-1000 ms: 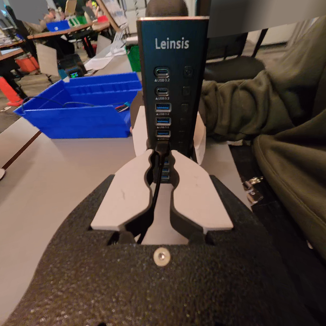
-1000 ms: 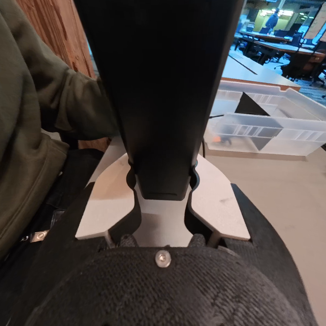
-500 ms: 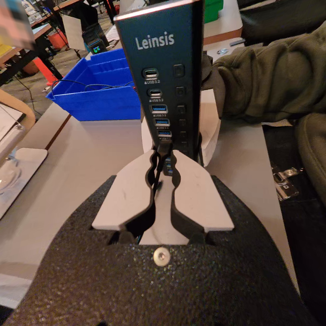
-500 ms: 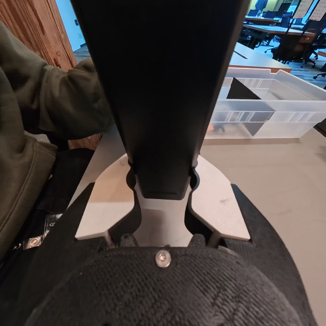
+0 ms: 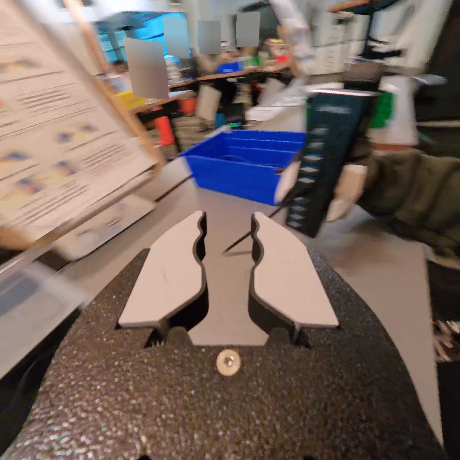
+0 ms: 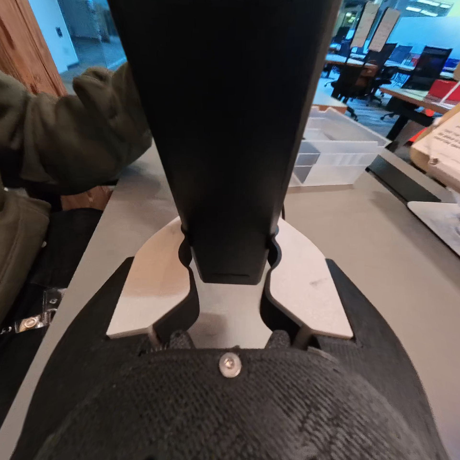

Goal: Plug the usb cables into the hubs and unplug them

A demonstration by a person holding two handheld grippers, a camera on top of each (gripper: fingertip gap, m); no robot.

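Now the left gripper [image 5: 228, 219] hovers over the grey table [image 5: 219, 199] with its two pale grey fingers [image 5: 174, 268] set apart, a clear gap between them and nothing held. A thin black usb cable [image 5: 236, 245] shows between the fingertips; it runs up and to the right toward the hub, and its near end lies on or just above the table, the blur hiding which.

To the right of that gripper, the tall dark rectangular usb hub [image 5: 331, 159] stands on end with its long axis nearly vertical, tilted slightly. Its face with the column of ports points toward the left wrist camera. Just behind and to the left of it a blue plastic bin [image 5: 239, 171] rests on the table.

Seen from the right wrist, the right gripper [image 6: 229, 249] is clamped on the hub's [image 6: 224, 124] lower end: both fingertips [image 6: 161, 261] press against its sides. The plain black back of the hub faces this camera and rises straight up out of the top of the picture. Beyond it to the right, a clear plastic divided tray [image 6: 336, 159] sits on the table [image 6: 348, 224]. An olive green sleeve [image 6: 74, 129] reaches in from the left.
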